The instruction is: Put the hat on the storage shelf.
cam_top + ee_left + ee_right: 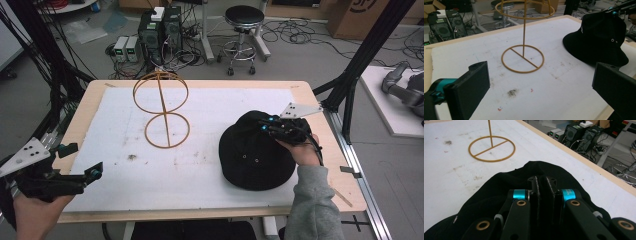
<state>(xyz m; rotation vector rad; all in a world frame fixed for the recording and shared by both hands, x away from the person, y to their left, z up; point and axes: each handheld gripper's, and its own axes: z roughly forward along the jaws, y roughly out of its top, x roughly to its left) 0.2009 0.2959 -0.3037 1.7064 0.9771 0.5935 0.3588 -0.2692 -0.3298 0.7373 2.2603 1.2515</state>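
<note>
The wire hat stand's (pixel 491 146) upper ring is cut off by the right gripper view's top edge — the bucket hat's (pixel 499 192) near brim hides behind the linkage.

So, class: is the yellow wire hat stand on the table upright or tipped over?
Upright. The hat stand rests on its flat ring base on the white mat, its post rising straight to the upper rings. The black hat lies apart from it.

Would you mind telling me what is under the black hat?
The hat lies on the white mat, brim spread flat. Anything beneath its crown is covered. On top, the right gripper is shut on the crown's fabric.
</note>
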